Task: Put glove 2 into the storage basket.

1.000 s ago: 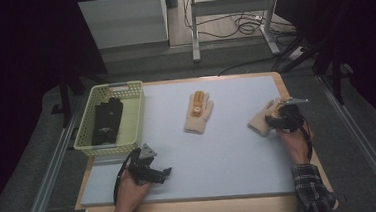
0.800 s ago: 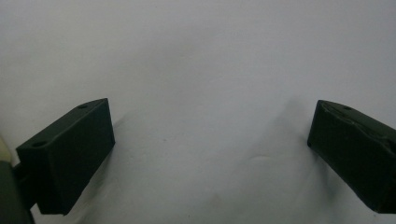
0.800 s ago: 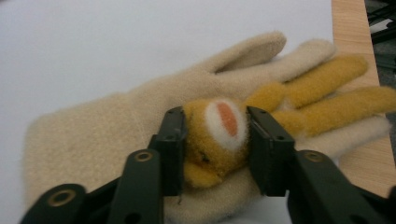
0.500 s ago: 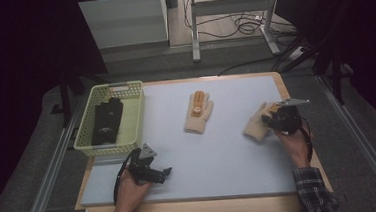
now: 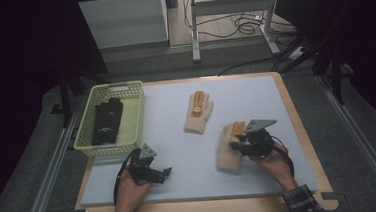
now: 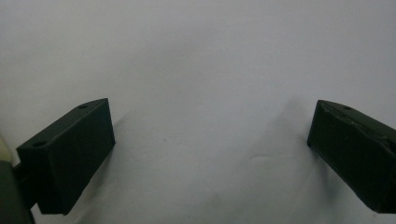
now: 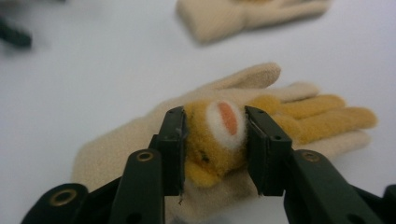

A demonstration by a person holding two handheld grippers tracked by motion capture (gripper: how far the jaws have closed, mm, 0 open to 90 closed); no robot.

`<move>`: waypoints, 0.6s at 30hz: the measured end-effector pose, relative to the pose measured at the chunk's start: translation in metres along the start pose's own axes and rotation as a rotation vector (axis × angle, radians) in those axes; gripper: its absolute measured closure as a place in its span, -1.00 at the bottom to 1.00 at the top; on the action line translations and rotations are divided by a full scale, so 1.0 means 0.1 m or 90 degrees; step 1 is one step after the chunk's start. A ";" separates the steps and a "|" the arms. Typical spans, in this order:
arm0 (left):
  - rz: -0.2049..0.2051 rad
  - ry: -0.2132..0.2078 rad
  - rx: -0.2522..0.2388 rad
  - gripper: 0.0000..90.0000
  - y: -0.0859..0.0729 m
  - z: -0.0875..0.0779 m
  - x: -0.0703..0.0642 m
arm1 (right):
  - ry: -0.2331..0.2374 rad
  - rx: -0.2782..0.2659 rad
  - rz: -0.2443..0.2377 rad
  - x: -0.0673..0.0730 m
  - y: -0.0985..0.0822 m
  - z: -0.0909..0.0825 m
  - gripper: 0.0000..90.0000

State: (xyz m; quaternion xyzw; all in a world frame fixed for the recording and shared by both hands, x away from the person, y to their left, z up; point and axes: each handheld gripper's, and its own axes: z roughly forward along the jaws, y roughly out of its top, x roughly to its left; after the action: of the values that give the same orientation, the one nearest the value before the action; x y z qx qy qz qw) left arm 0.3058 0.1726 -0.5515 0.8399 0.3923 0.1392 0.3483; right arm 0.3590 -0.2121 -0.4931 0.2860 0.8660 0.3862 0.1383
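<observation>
On the right side of the worktop (image 5: 296, 98), the right claw (image 7: 214, 140) is squeezing the fuzzy yellow patch on a cream glove (image 7: 154, 135); its jaws have just been closing on it; the left claw (image 6: 210, 154) rests wide apart over bare worktop. I think the glove is being carried; next it should go beside the other glove (image 5: 199, 113) or toward the basket (image 5: 137, 105), held tight so it won't slip.
</observation>
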 end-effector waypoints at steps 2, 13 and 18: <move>0.000 0.000 0.000 -0.99 0.00 0.00 0.00 | -0.011 0.032 -0.017 0.07 -0.10 0.14 0.19; 0.000 0.000 0.000 -0.99 0.00 0.00 0.00 | -0.084 0.008 0.066 -0.12 -0.15 -0.21 0.50; 0.000 0.000 0.000 -0.99 0.00 0.00 0.00 | -0.075 0.009 0.107 -0.17 -0.25 -0.06 0.37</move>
State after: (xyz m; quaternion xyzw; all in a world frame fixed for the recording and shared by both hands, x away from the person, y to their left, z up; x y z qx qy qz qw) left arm 0.3058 0.1726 -0.5515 0.8399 0.3924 0.1390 0.3484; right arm 0.3601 -0.2397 -0.5079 0.3811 0.8319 0.3728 0.1541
